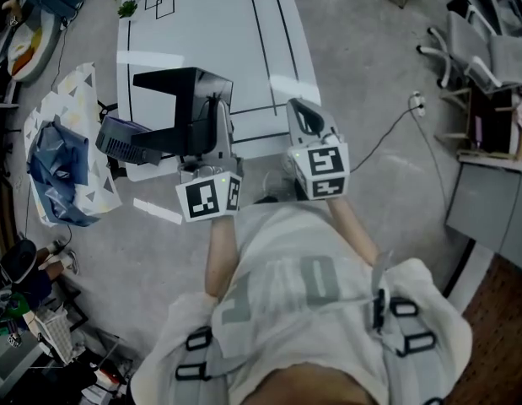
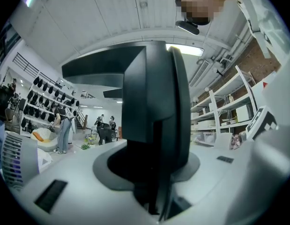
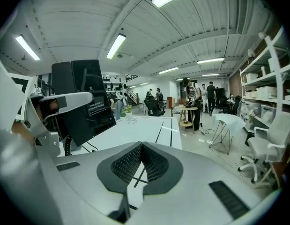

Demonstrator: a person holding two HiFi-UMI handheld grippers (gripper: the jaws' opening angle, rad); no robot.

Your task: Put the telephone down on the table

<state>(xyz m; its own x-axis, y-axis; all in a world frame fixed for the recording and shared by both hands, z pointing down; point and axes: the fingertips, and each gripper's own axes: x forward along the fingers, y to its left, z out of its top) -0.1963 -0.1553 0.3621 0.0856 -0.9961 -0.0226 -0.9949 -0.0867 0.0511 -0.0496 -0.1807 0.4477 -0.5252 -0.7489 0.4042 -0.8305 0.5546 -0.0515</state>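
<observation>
Carry the telephone (image 1: 172, 104), clamped between the jaws of the left gripper (image 1: 213, 116), level over the table (image 1: 212, 24) and set it flat before releasing, holding the right gripper (image 1: 304, 112), jaws together and empty, clear.

In the left gripper view the telephone (image 2: 154, 121) looms close and blurred, hiding where the jaws meet it. In the head view it covers part of the tabletop (image 1: 201, 32) by the near left corner, and the picture's top cuts off the far edge.

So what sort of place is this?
Probably an open lab or workshop hall: a white table marked with black lines, storage shelves along one side, office chairs, and strip lights on a high ceiling.
</observation>
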